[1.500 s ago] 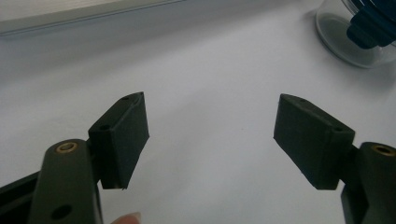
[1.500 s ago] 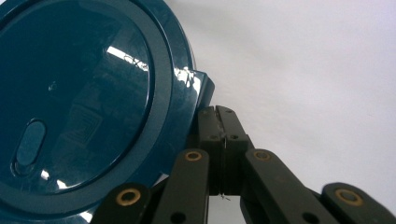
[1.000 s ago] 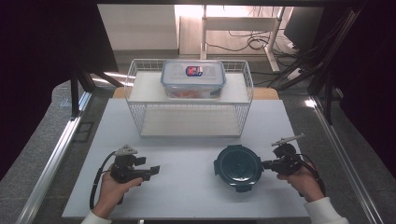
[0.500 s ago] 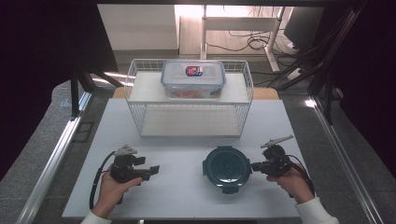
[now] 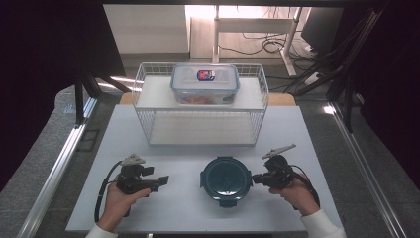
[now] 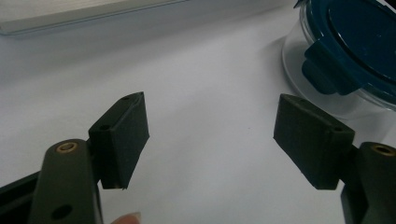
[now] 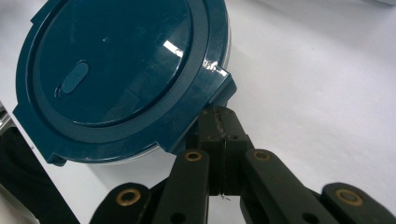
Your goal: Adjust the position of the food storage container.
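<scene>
- High view: round container (image 5: pixel 226 179) on worktop (image 5: pixel 188 208), front centre, between the claws; right claw (image 5: pixel 256 178) at its right edge, left claw (image 5: pixel 162 180) well apart.
- Left claw view: left claw (image 6: pixel 210 133) released, nothing between; container (image 6: pixel 345 51) ahead.
- Right claw view: right claw (image 7: pixel 222 122) clenched, tips against the container's (image 7: pixel 121 74) lid tab.

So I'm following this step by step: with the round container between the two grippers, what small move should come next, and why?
Probably bring the left gripper across to steady the round container. Its jaws stand open and apart from it, while the right gripper, jaws shut, presses against the lid's clip on the far side.
</scene>
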